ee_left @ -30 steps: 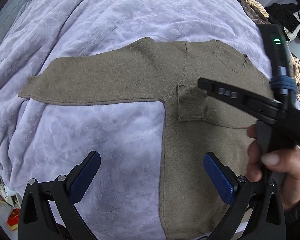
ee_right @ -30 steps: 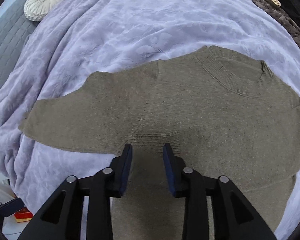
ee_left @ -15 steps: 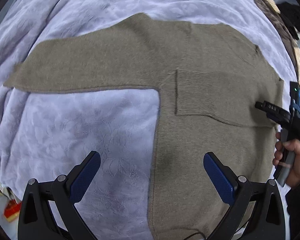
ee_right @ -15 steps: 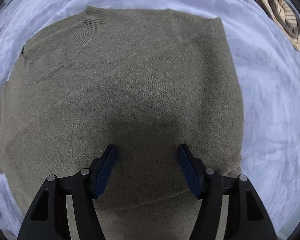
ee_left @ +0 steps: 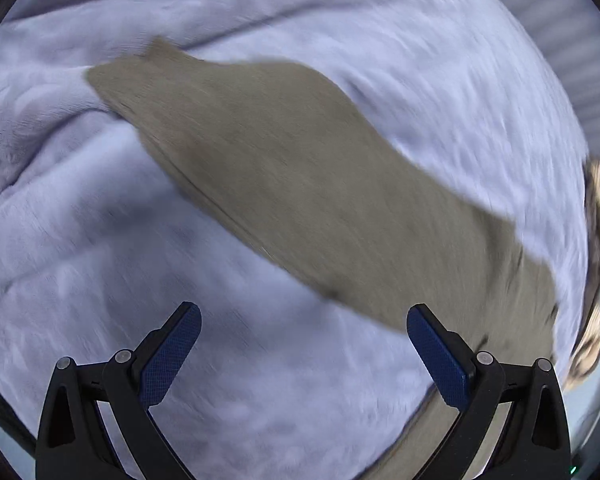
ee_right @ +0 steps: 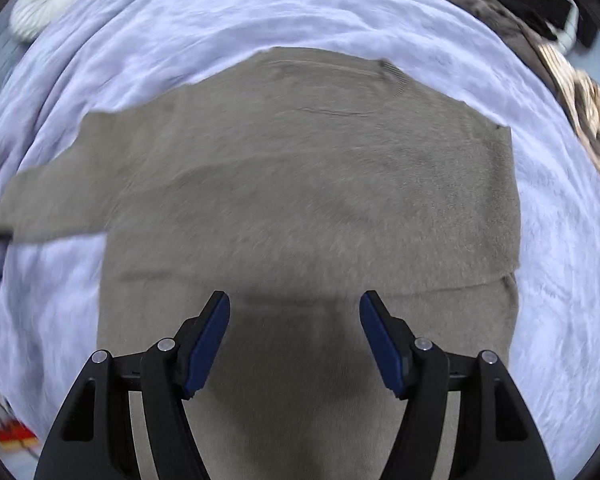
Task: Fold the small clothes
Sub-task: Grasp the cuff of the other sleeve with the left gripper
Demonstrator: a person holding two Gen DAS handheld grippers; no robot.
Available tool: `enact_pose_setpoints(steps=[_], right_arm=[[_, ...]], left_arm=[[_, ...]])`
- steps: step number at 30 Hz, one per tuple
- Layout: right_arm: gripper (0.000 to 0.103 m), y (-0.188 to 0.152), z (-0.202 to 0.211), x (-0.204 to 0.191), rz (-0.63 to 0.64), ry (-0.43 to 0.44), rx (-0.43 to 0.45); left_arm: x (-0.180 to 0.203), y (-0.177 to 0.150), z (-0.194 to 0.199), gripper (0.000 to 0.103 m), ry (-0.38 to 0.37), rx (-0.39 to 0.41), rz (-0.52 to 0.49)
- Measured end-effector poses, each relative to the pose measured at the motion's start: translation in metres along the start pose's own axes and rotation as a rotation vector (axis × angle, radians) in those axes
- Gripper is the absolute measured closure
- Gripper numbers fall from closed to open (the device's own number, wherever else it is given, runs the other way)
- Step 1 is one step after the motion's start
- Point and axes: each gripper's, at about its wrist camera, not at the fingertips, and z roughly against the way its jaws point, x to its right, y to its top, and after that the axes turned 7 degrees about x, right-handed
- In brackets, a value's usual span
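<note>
A pale lilac, softly patterned plush blanket covers the whole work surface, and on it lies the task's garment, an olive-brown knitted sweater, spread flat with its collar at the far side and its hem running toward the near edge. In the right wrist view its right sleeve is already laid across the chest, forming a straight folded edge on the right, while its long left sleeve stretches out flat to the left, unfolded. In the left wrist view that sleeve runs diagonally from the far left to the near right, blurred by motion.

The step in hand, as I judge it, is the second sleeve fold: one side is done and the other awaits.

The right gripper hangs over the sweater's lower body, pointing steeply down. Its jaws have just been opening and now stand wide apart, with only flat knit below them and nothing pinched. The left gripper also stands wide open and empty, over bare blanket just near of the outstretched sleeve.

The next move calls for the left gripper to reach the sleeve's cuff end at the far left, close on a single layer, then carry it rightward across the chest without dragging the body out of line.
</note>
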Motion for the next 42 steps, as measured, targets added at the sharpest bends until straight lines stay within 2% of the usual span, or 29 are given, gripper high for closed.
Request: enact_pose_setpoints(steps=[4, 8, 11, 17, 24, 26, 28, 29, 30, 32, 33, 34, 36, 39, 42], right_arm=[[0.032, -0.033, 0.031, -0.014, 0.090, -0.022, 0.000], [0.032, -0.044, 0.044, -0.017, 0.088, -0.038, -0.001], [0.032, -0.051, 0.048, -0.022, 0.095, -0.053, -0.017], [0.032, -0.059, 0.060, -0.033, 0.134, -0.064, -0.014], [0.032, -0.055, 0.064, -0.044, 0.154, -0.069, -0.022], [0.032, -0.054, 0.065, -0.049, 0.167, -0.067, -0.021], [0.032, -0.054, 0.067, -0.054, 0.181, -0.065, -0.020], [0.032, -0.053, 0.067, -0.056, 0.187, -0.064, -0.021], [0.032, -0.053, 0.067, -0.059, 0.194, -0.063, -0.023], [0.032, -0.053, 0.067, -0.063, 0.206, -0.062, -0.026], [0.032, -0.053, 0.068, -0.065, 0.212, -0.063, -0.027], [0.032, -0.052, 0.068, -0.066, 0.220, -0.064, -0.028], [0.032, -0.051, 0.070, -0.069, 0.231, -0.066, -0.026], [0.032, -0.048, 0.073, -0.071, 0.238, -0.068, -0.019], [0.032, -0.042, 0.077, -0.070, 0.239, -0.070, -0.008]], left_arm=[[-0.053, 0.044, 0.003, 0.000, -0.014, 0.057, 0.124], [-0.089, 0.066, -0.018, 0.000, -0.177, -0.005, 0.224], [-0.093, 0.071, -0.029, 0.000, -0.232, -0.018, 0.235], [-0.102, 0.080, -0.029, 0.000, -0.380, 0.010, 0.378], [-0.081, 0.082, -0.026, 0.001, -0.439, 0.039, 0.325], [-0.077, 0.084, -0.027, 0.024, -0.475, 0.037, 0.322], [-0.071, 0.082, -0.035, 0.081, -0.528, -0.004, 0.295], [-0.068, 0.080, -0.039, 0.090, -0.522, -0.025, 0.278], [-0.064, 0.078, -0.043, 0.093, -0.493, -0.034, 0.258], [-0.063, 0.074, -0.047, 0.093, -0.446, -0.021, 0.253], [-0.065, 0.073, -0.047, 0.093, -0.456, -0.013, 0.272], [-0.066, 0.073, -0.047, 0.098, -0.463, -0.007, 0.287], [-0.064, 0.073, -0.040, 0.098, -0.453, 0.011, 0.284], [-0.054, 0.071, -0.016, 0.098, -0.387, 0.071, 0.202], [-0.037, 0.065, -0.003, 0.098, -0.256, 0.105, 0.080]])
